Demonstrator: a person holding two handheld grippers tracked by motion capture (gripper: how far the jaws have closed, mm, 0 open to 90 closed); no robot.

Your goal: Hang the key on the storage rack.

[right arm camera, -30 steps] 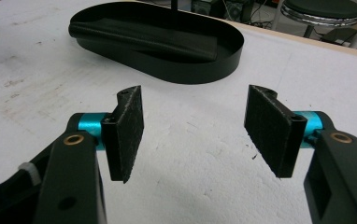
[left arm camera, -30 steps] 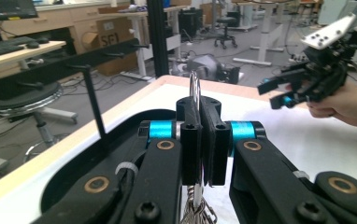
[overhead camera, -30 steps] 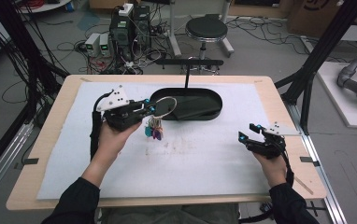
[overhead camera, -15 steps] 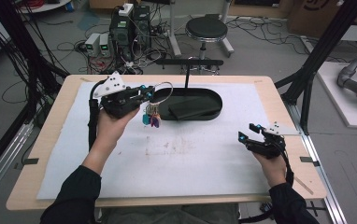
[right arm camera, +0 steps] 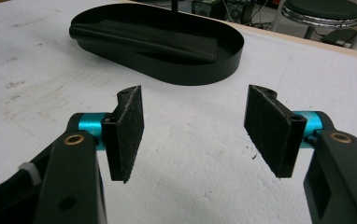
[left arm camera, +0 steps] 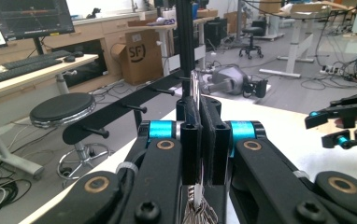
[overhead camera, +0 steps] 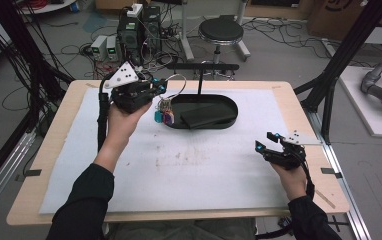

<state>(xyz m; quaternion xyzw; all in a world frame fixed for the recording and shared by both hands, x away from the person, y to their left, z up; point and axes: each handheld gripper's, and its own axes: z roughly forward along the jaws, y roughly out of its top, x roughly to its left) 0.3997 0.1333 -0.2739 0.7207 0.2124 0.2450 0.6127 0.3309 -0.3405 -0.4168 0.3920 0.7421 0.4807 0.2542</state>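
Right tool point(overhead camera: 274, 148) rests spread and empty on the white foam-covered tabletop point(overhead camera: 204, 175). Farther off, left tool point(overhead camera: 149, 90) pinches the metal ring of a small bunch of keys with coloured tags point(overhead camera: 163, 112) — light, loose, likely to swing — beside the black oval tray point(overhead camera: 229, 117). Beyond: stool, cables.

Key ring point(overhead camera: 175, 85) pinched aloft, coloured tags point(overhead camera: 163, 115) dangling beside black tray point(overhead camera: 229, 117)

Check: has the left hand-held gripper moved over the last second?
Yes. The left hand-held gripper went toward the table's far edge, now level with the black tray's far rim.
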